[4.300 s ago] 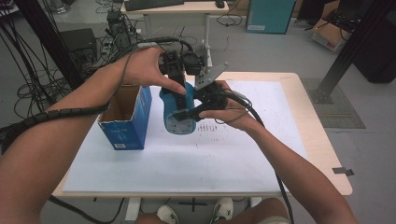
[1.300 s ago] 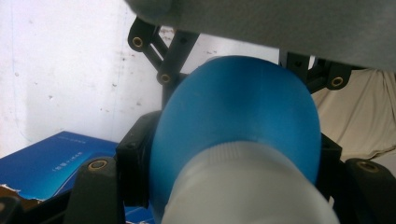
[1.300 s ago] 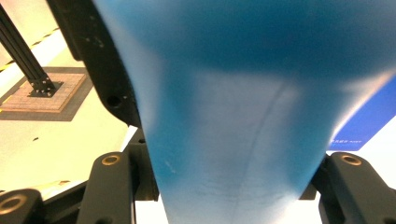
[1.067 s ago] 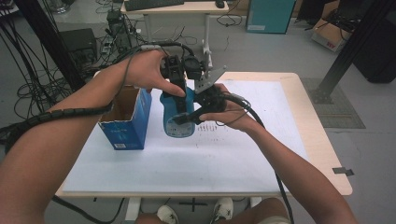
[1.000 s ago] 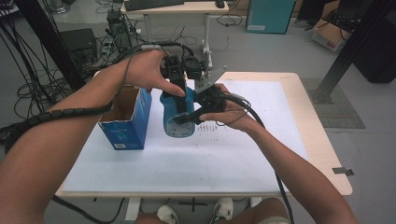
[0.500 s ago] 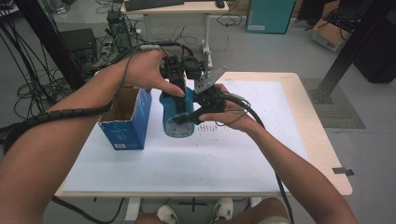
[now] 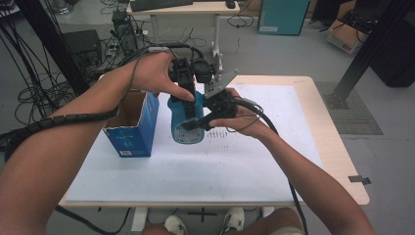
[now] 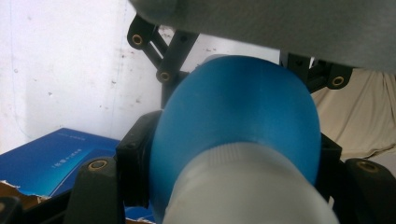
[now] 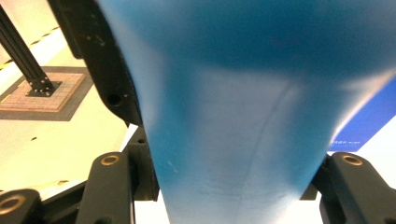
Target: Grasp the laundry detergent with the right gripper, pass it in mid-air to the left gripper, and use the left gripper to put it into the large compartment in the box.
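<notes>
High view: blue bottle [image 7: 187, 122] upright between my hands, left gripper [image 7: 185, 93] clamping its top, right gripper [image 7: 203, 120] clamping its side.

My counter [image 7: 313, 105] stands on a grey floor [image 7: 274, 54]. Behind the counter is a desk [image 7: 183, 7], left of it tangled cables [image 7: 34, 88].

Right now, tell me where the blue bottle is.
In the high view the blue bottle sits mid-table, clamped by the left gripper above and right gripper low, just right of the open blue box.
</notes>
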The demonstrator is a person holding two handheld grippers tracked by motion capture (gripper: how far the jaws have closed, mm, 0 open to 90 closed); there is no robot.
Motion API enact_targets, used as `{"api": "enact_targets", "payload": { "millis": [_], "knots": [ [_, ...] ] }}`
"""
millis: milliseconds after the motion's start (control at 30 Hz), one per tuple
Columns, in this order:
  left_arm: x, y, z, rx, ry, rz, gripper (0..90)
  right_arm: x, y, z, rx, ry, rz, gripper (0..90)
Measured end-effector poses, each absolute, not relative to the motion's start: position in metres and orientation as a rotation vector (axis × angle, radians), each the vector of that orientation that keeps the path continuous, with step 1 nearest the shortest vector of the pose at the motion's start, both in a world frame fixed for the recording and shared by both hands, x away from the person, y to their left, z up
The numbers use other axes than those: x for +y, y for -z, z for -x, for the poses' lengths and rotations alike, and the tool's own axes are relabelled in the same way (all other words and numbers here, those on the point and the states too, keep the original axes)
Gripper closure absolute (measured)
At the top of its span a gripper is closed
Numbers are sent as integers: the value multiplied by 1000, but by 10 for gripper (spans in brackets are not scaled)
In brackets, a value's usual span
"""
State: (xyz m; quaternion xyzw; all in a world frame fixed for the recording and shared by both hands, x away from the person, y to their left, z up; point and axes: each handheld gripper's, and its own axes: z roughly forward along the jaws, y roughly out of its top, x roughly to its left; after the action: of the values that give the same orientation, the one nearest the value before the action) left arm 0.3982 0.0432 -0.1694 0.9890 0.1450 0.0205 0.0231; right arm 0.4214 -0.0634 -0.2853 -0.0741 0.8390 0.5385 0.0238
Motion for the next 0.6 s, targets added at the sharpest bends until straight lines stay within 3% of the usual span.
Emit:
{"api": "enact_targets", "payload": {
  "millis": [600],
  "knots": [
    [45, 168, -396, 470, -68, -3049, 360, -65, 285, -417, 2636, -1664, 179, 412]
  ]
}}
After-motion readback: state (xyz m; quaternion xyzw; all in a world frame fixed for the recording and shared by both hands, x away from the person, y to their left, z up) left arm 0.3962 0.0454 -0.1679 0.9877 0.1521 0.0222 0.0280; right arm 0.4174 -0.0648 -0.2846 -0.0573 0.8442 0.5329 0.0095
